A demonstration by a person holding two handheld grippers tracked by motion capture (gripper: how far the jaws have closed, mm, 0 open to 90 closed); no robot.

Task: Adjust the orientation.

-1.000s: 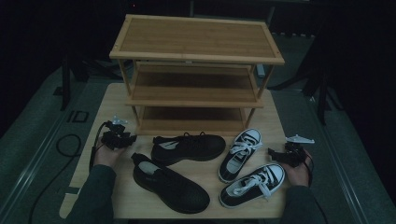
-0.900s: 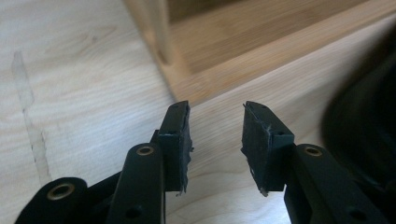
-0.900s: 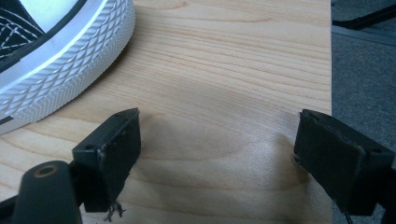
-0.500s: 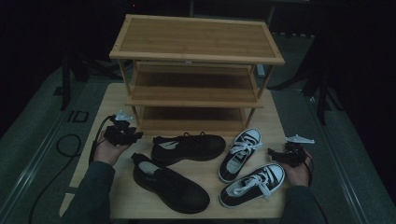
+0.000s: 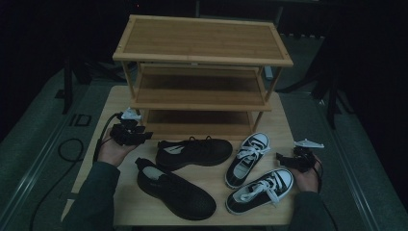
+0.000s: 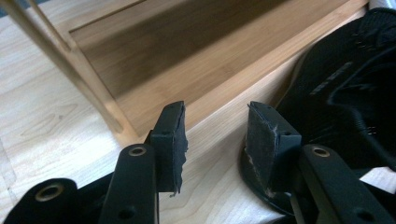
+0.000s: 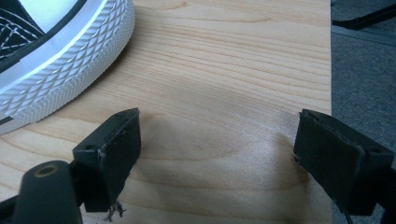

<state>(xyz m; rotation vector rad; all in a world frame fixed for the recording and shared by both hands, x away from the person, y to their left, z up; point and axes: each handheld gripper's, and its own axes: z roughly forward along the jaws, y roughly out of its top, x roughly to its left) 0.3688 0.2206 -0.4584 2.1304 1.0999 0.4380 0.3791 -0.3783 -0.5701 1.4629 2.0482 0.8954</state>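
A three-tier wooden shoe rack stands at the back of the table. In front of it lie two black shoes and two black-and-white sneakers. My left gripper hovers by the rack's lower left corner, pointing right toward the farther black shoe. Its jaws have just been opening and nothing is between them. My right gripper rests at the table's right edge, open and empty. A sneaker's white toe lies just off its left jaw.
The rack's lowest shelf and thin corner post are close ahead of the left gripper. The table's right edge drops to grey floor. A black cable loops on the floor at the left.
My left hand has lifted and moved up and slightly right toward the rack's lower left corner. The right hand and all the shoes have stayed put.
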